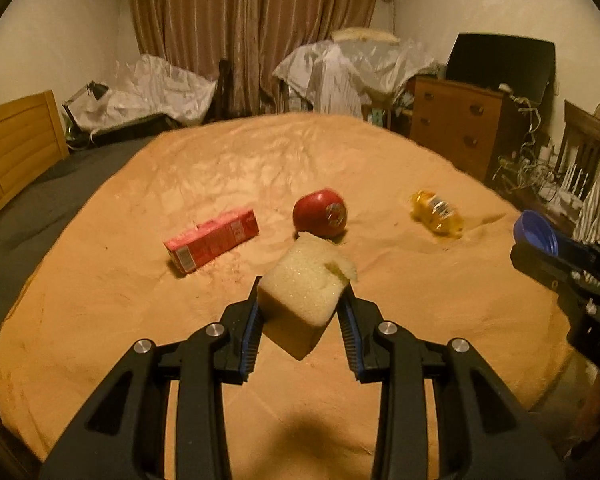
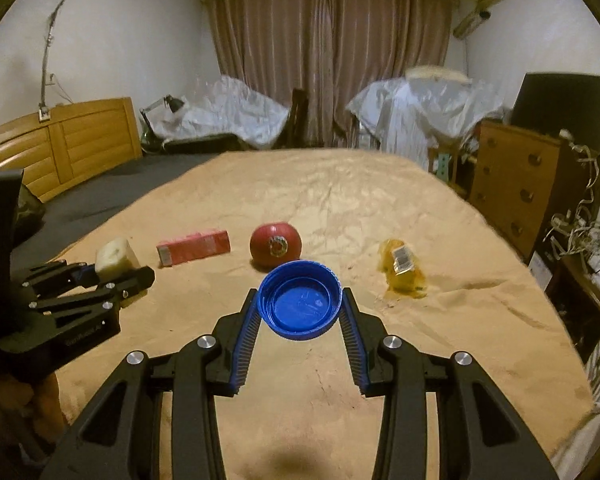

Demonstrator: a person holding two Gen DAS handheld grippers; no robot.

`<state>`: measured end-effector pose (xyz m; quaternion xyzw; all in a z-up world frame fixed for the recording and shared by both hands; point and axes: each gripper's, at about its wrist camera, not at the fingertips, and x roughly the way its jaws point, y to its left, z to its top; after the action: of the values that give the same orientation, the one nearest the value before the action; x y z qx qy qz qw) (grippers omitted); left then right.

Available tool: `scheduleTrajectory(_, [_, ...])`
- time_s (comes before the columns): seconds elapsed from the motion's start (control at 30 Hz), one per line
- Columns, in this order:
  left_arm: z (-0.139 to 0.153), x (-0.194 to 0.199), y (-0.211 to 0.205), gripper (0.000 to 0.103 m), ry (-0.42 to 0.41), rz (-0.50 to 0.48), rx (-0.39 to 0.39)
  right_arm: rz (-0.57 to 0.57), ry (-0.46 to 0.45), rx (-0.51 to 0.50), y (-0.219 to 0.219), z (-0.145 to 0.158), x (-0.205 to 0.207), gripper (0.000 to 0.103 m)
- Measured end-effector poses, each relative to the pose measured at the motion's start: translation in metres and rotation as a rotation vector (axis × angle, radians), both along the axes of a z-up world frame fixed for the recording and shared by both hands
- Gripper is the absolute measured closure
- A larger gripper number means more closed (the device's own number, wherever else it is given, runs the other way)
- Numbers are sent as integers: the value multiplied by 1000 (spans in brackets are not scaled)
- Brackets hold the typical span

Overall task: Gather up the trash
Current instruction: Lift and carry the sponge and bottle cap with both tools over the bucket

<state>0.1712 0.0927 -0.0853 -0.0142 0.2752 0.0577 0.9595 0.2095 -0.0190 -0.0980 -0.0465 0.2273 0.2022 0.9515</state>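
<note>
My left gripper (image 1: 300, 300) is shut on a pale yellow sponge block (image 1: 304, 288) and holds it above the tan bed cover (image 1: 100, 300). It also shows in the right wrist view (image 2: 116, 268) at the left, with the sponge (image 2: 114, 258). My right gripper (image 2: 300, 304) is shut on a blue plastic cap (image 2: 300, 304), hollow side toward the camera; the cap shows in the left wrist view (image 1: 534, 232) at the right edge. On the cover lie a red carton (image 1: 212, 238), a red apple (image 1: 320, 212) with a sticker, and a yellow crumpled wrapper (image 1: 436, 212).
A wooden headboard (image 2: 68, 148) stands at the left beside a grey sheet (image 2: 120, 184). A brown drawer chest (image 2: 512, 184) and tangled cables (image 2: 572, 232) are at the right. Plastic-covered furniture (image 2: 228, 116) and curtains (image 2: 328, 52) stand at the back.
</note>
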Motion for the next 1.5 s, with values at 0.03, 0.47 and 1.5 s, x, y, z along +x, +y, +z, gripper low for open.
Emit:
scheduleTrajectory(0.03, [7, -7, -2, 70, -21, 4, 5, -4, -11, 4, -2, 4, -7, 62])
scheduleTrajectory(0.47, [59, -55, -42, 70, -224, 34, 67, -34, -127, 79, -26, 57, -85, 62])
scheduleTrajectory(1.5, [65, -57, -69, 70, -214, -64, 63, -56, -84, 58, -66, 91, -105, 62])
